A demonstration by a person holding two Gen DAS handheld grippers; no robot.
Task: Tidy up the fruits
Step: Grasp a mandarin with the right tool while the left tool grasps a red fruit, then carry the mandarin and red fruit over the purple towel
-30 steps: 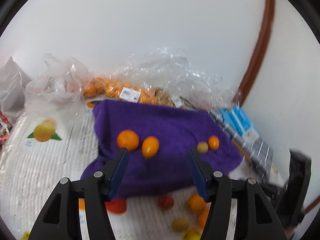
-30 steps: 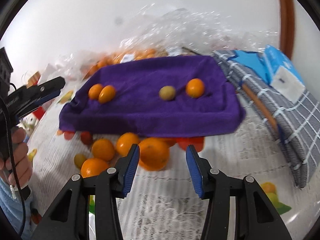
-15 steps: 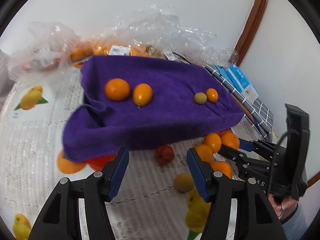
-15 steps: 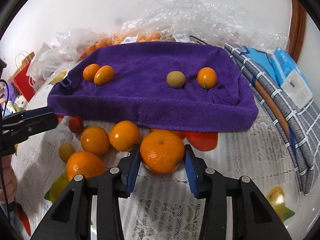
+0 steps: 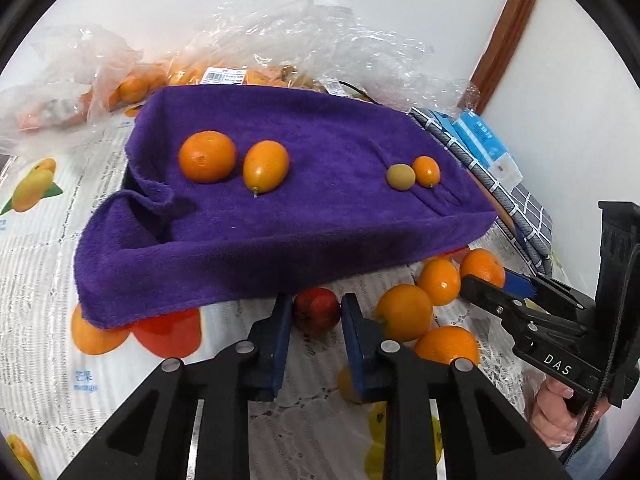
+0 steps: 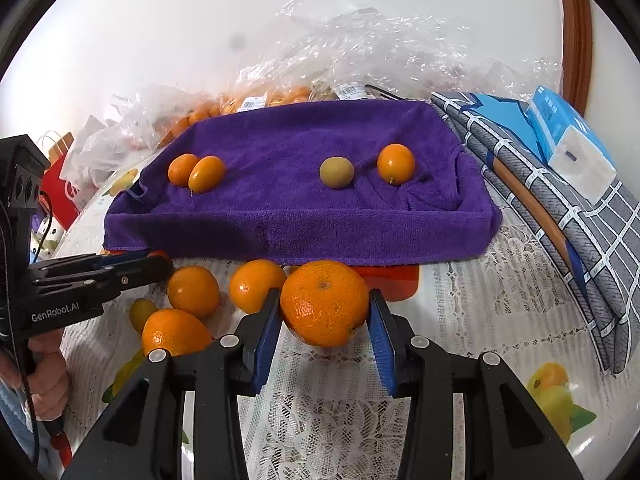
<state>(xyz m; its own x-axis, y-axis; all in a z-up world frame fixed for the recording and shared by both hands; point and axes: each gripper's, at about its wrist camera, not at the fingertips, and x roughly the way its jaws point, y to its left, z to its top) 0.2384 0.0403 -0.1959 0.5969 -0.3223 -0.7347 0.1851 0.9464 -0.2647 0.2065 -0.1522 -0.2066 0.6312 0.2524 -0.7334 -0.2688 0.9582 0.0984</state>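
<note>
Jaws of the left gripper (image 5: 313, 316) sit closed against the sides of a small, dull red fruit (image 5: 317, 311) on the surface just below the near hem of the purple towel (image 5: 304, 216); jaws of the right gripper (image 6: 325, 312) are clamped on a large, pebbly-skinned mandarin (image 6: 325, 303), also at the towel's near hem. Both grippers have blue ribbed pads on black plastic fingers. On the plush towel, draped over something boxy with raised edges, lie a round orange (image 5: 207, 156) touching or just beside an oval kumquat (image 5: 265, 165) at left, and a small greenish fruit (image 6: 337, 173) near another kumquat (image 6: 396, 163) at right. Loose oranges (image 6: 193, 291) crowd the lace-patterned, fruit-printed cloth (image 6: 472, 320) on the surface between the two grippers, leaving little free space there; to the right of the mandarin the cloth is open up to a folded grey checked fabric (image 6: 592, 248). Crinkled clear plastic bags (image 6: 360, 48) of fruit fill the far edge against the white wall.
</note>
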